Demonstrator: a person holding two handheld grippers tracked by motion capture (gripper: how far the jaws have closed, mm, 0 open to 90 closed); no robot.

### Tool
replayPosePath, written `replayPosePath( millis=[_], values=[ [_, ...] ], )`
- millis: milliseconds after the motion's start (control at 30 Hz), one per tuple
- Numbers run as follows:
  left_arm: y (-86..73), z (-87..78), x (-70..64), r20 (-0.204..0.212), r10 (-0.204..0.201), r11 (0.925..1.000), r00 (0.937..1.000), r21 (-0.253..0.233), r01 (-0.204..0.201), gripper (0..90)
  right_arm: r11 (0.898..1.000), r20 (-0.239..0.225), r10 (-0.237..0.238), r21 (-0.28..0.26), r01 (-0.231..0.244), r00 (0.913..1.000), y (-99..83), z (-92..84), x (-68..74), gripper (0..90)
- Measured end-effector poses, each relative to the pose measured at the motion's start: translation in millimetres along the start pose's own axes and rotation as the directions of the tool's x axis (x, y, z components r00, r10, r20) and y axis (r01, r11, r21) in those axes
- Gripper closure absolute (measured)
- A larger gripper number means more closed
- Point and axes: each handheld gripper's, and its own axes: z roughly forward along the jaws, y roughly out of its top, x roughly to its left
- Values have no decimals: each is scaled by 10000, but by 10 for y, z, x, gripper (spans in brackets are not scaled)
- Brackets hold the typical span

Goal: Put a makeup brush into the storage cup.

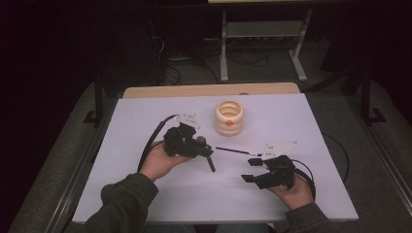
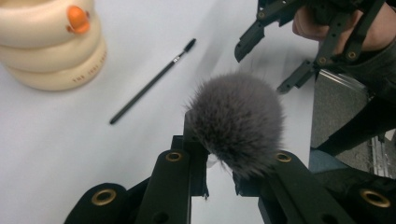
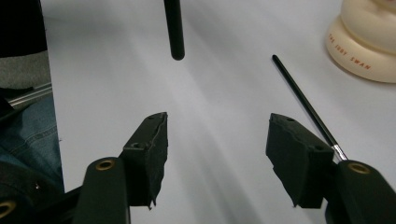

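Table (image 1: 145, 189): a flat, pale sheet with square edges and a wooden strip along the far side; wide bare room on the near half and at both side edges.
Ringed holder (image 1: 229, 118): cream, glossy stacked rings, round and hollow on top, with an orange knob in the left gripper view; stands far of centre.
Left gripper (image 1: 201, 149): black jaws clenched on the powder brush, left of centre.
Right gripper (image 1: 251, 170): jaws parted with bare table between them, near right, nothing held.
Powder brush (image 2: 238, 121): soft, grey, fluffy dome on a black round handle; its handle end slants down toward the near side.
Thin brush (image 1: 238, 151): slim black stick lying flat between the two grippers, long axis running left to right, its tiny bristle tip toward the right gripper, near the holder but apart from it.
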Motion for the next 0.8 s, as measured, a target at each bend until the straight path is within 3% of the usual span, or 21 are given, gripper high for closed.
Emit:
replayPosePath(
  millis=[233, 800],
  values=[
    [164, -16, 126, -90, -291, 9996, 9995, 30, 292, 777, 9997, 137, 191, -149, -189, 9997, -10, -57, -52, 353],
    [718, 28, 368, -414, -474, 9988, 9980, 109, 479, 777, 9994, 297, 299, -176, -294, 9991, -8, -106, -143, 322]
  ],
)
